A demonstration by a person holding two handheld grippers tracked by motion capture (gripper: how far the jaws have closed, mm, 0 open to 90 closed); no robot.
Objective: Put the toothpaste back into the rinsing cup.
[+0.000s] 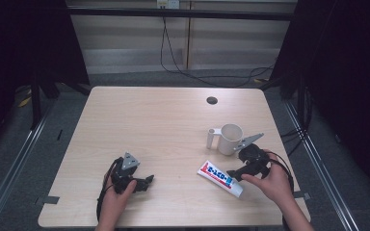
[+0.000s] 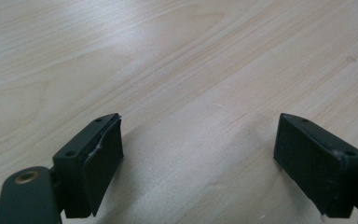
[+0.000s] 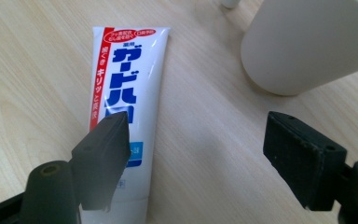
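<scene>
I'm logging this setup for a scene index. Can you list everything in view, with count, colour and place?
Toothpaste tube: one, white with red and blue print, lying flat, near right of table.
Cup: one, cream-white, upright, behind the tube.
Table: one, light wood, central.
Round hole: one, dark, far right of tabletop.
Left gripper: one, black, open, near left, nothing between its jaws.
Right gripper: one, black, open, over the tube.

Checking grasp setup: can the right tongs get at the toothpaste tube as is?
Probably yes: right tongs stand open by the toothpaste tube, one jaw over it, nothing between. The mug sits off to the side.
</scene>
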